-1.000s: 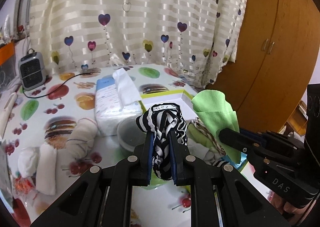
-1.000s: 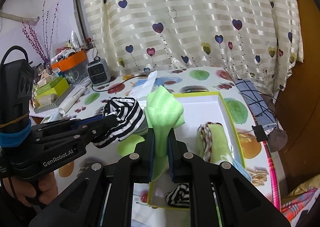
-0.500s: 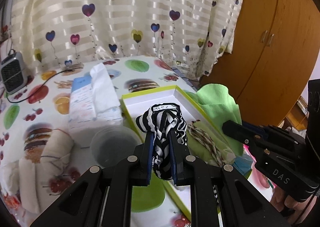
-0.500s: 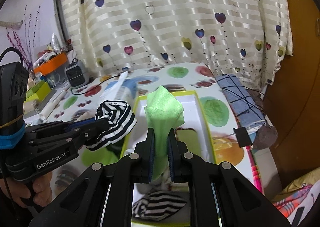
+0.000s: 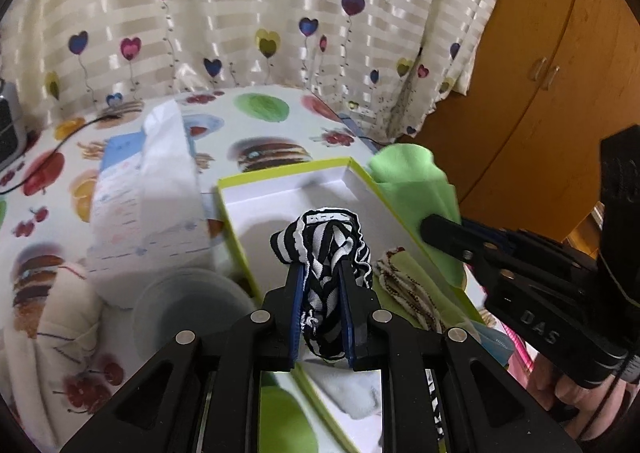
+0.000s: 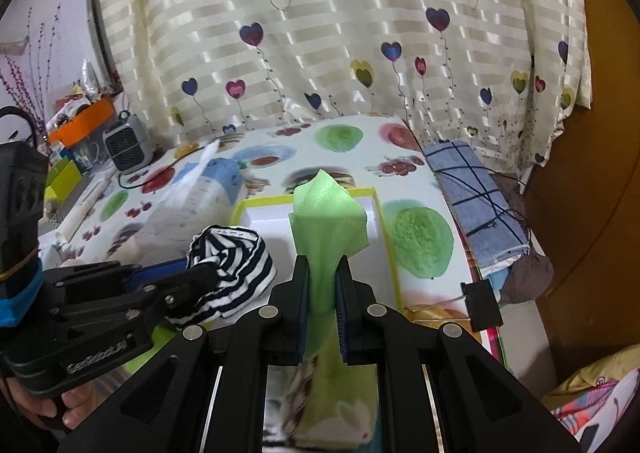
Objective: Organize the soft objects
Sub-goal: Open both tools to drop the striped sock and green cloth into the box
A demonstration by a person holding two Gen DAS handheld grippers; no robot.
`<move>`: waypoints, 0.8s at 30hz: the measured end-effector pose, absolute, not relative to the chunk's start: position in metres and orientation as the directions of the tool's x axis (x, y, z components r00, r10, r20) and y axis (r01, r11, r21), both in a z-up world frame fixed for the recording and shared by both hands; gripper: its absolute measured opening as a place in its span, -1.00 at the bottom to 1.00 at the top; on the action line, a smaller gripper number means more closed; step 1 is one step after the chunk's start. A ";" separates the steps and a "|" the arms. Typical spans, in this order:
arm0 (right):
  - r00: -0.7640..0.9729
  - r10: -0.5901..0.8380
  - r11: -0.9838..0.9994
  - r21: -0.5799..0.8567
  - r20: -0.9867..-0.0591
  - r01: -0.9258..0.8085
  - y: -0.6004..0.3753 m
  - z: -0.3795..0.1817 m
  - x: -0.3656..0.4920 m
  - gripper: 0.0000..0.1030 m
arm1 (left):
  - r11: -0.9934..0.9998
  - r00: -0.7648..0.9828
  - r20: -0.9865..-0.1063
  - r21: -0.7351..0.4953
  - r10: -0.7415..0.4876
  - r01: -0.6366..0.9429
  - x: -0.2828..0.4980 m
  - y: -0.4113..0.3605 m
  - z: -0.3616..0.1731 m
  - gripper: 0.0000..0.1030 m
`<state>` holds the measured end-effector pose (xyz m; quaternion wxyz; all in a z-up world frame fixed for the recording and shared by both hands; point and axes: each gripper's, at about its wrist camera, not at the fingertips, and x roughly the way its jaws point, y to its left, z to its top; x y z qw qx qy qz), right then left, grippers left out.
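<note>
**Both grippers loaded, box part-filled**

Left gripper, left wrist view: jaws clamped on the black-and-white striped cloth, held in the air over the yellow-rimmed box. Box floor at the far end is bare white. One green item with a brown-patterned edge already lies in the near part of the box; something striped shows low in the frame, too blurred to identify. Rolled white cloths sit on the table to the left, outside the box. Judgement: task partly done, with two items in hand to place and the white rolls left. Versus one second ago: the box sits more centrally under the striped cloth, and the heater has slid to the left edge.

Right gripper, right wrist view: jaws closed on the light green cloth, raised above the box. Green and patterned fabric lies below the fingers, inside the box. Versus one second ago: the box appears straight ahead rather than off to the right; grip unchanged.
</note>
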<state>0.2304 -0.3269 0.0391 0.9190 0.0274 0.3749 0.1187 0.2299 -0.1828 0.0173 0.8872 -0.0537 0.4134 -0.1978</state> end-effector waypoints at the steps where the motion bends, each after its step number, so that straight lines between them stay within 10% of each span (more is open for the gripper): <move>1: 0.685 0.242 0.969 0.143 -0.687 -0.200 -0.327 0.037 0.233 -0.76 | 0.916 0.574 -0.717 -0.260 -0.396 0.307 0.232 -0.185 0.016 -0.69; 7: 0.628 0.268 0.962 0.166 -0.731 -0.217 -0.326 0.018 0.249 -0.69 | 0.908 0.560 -0.719 -0.271 -0.411 0.319 0.237 -0.189 0.012 -0.25; 11: 0.629 0.258 0.964 0.156 -0.733 -0.214 -0.328 0.017 0.248 -0.40 | 0.910 0.572 -0.712 -0.265 -0.408 0.319 0.235 -0.186 0.015 -0.23; 24: 0.668 0.280 0.956 0.137 -0.689 -0.259 -0.310 0.038 0.196 -0.40 | 0.897 0.613 -0.658 -0.270 -0.436 0.349 0.191 -0.164 0.040 -0.23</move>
